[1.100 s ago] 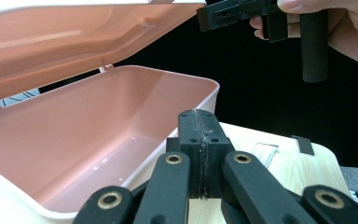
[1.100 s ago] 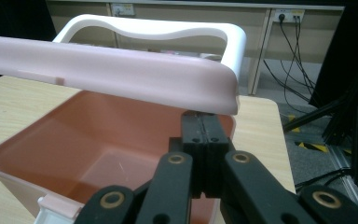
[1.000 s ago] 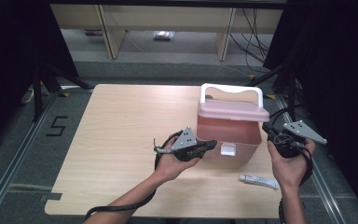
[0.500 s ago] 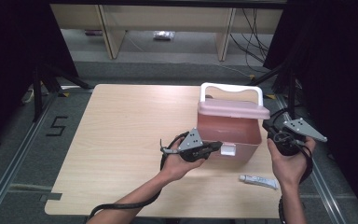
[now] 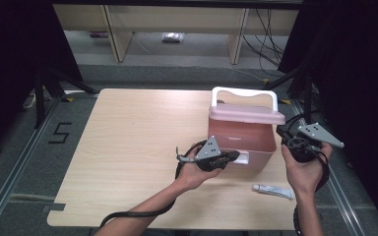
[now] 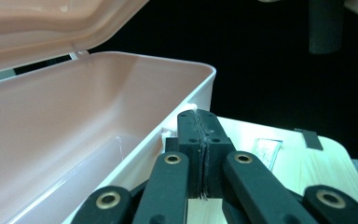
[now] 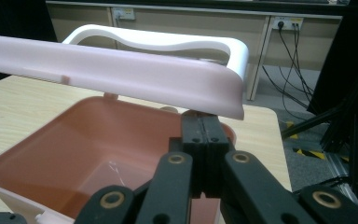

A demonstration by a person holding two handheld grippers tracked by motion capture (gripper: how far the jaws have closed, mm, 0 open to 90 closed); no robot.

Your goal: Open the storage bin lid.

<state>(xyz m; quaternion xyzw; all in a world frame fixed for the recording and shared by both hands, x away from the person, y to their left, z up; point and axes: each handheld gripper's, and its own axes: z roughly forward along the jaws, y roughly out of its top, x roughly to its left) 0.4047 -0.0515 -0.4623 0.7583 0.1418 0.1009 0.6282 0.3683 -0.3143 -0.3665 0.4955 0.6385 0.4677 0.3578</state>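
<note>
Since a second ago, our left gripper (image 5: 234,156) has slid rightward and a little lower across the wooden table (image 5: 128,142), closing on the front of the pink storage box (image 5: 246,140); before, it hung clear of the box, and now its tip sits at the near front wall by the white latch (image 5: 242,158). Our right gripper (image 5: 283,135) has kept its place at the box's right side, held up in the right hand (image 5: 302,169).

We see the box standing toward the right of the table, its pink lid (image 5: 246,114) raised partway above the body and its white handle (image 5: 244,93) upright behind. From the left gripper view, the lid (image 6: 51,28) hangs over the bare inside of the box (image 6: 65,140), and our left gripper (image 6: 200,140) has its jaws pressed together with nothing between them, the tip just beside the box's front rim. From the right gripper view, our right gripper (image 7: 204,135) is likewise closed tight on nothing, its tip right under the edge of the lifted lid (image 7: 121,70) and over the rim of the box (image 7: 74,154); whether it touches the lid we cannot tell.

A small white tube (image 5: 274,191) lies on the table near the front edge, just beside the right hand. Our left hand (image 5: 197,172) cradles its gripper from below.
</note>
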